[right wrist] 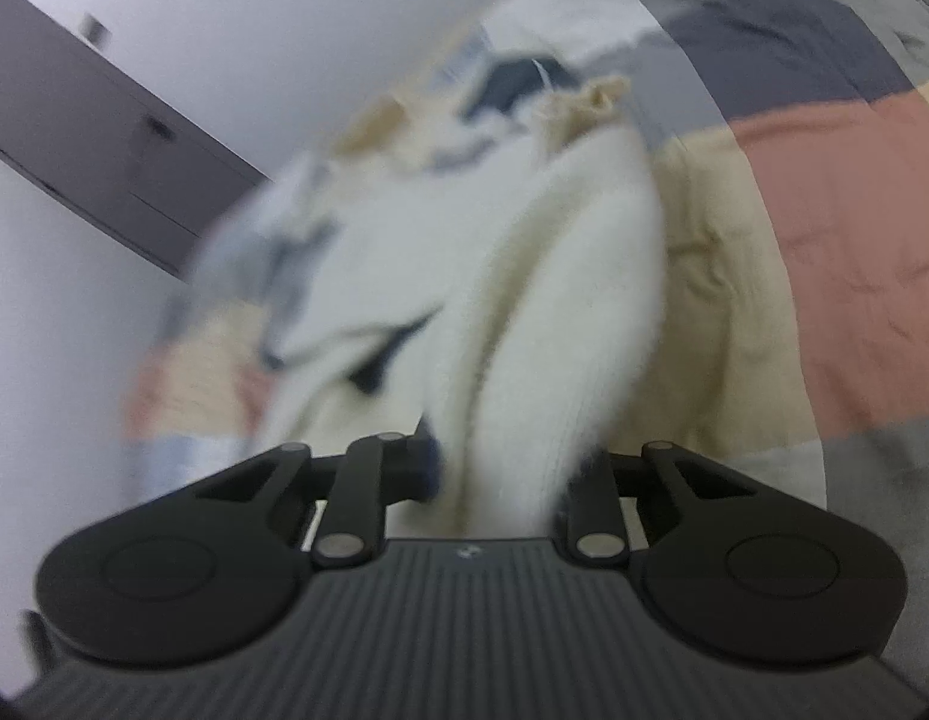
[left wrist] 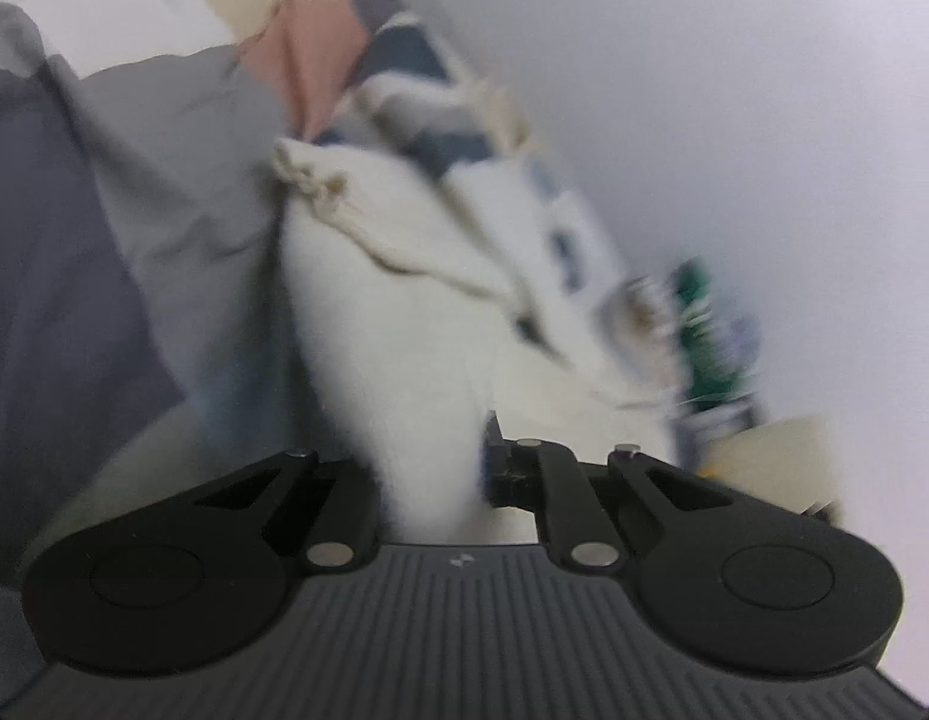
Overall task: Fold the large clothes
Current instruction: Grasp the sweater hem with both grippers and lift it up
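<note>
A white fluffy garment (left wrist: 404, 300) with cream trim and dark blue patches is bunched up over a bed. In the left wrist view my left gripper (left wrist: 431, 480) is shut on a fold of it, the cloth rising straight out from between the jaws. The same white garment (right wrist: 524, 300) fills the middle of the right wrist view, where my right gripper (right wrist: 506, 480) is shut on a thick roll of its fabric. Both views are blurred, and the cloth hides the fingertips.
A patchwork bedcover (right wrist: 824, 240) of grey, pink, beige and dark blue lies under the garment. A pale wall (left wrist: 734, 90) stands behind, with a grey cabinet (right wrist: 104, 138) at the left of the right wrist view. Green packaging (left wrist: 704, 330) sits by the wall.
</note>
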Demonstrator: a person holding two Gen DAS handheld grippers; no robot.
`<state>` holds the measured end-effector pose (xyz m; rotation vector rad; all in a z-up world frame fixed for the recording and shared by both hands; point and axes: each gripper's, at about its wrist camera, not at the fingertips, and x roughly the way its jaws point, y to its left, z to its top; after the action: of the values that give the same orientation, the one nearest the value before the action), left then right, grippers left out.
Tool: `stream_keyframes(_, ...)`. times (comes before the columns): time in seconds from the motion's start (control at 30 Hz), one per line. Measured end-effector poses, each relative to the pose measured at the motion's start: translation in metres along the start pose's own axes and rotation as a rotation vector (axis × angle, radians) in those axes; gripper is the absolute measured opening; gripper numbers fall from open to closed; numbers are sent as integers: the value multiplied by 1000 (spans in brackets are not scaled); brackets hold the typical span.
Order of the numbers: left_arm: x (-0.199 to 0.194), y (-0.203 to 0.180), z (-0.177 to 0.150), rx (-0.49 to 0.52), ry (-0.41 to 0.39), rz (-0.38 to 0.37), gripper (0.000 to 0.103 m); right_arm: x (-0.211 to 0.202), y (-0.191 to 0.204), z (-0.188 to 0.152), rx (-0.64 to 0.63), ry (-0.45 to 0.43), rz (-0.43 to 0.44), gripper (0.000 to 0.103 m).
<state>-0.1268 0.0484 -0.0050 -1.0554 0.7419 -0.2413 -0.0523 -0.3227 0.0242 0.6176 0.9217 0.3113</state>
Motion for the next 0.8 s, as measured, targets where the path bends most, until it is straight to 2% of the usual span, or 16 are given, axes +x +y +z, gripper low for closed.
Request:
stream_keyframes(0.03, -9, -3, 3, -15, -6, -49, 11, -13, 2, 2, 3, -18, 33, 26)
stream_keyframes(0.13, -37, -17, 6, -6, -33, -123, 11, -41, 18, 3, -28, -48, 112, 25)
stream_keyframes(0.33, -90, -47, 4, 10, -70, -199, 11, -97, 36, -13, -74, -63, 224, 25)
stream_keyframes(0.43, -119, -58, -6, 33, -78, -205, 11, -133, 42, -22, -84, -78, 275, 22)
stream_keyframes(0.53, -143, -63, -13, 50, -91, -217, 11, -169, 49, -25, -103, -128, 312, 21)
stream_keyframes(0.63, -149, -64, -9, 46, -93, -244, 11, -174, 50, -20, -108, -145, 318, 20)
stream_keyframes(0.8, -123, -73, 19, 95, -108, -192, 11, -144, 36, -3, -34, -156, 311, 19)
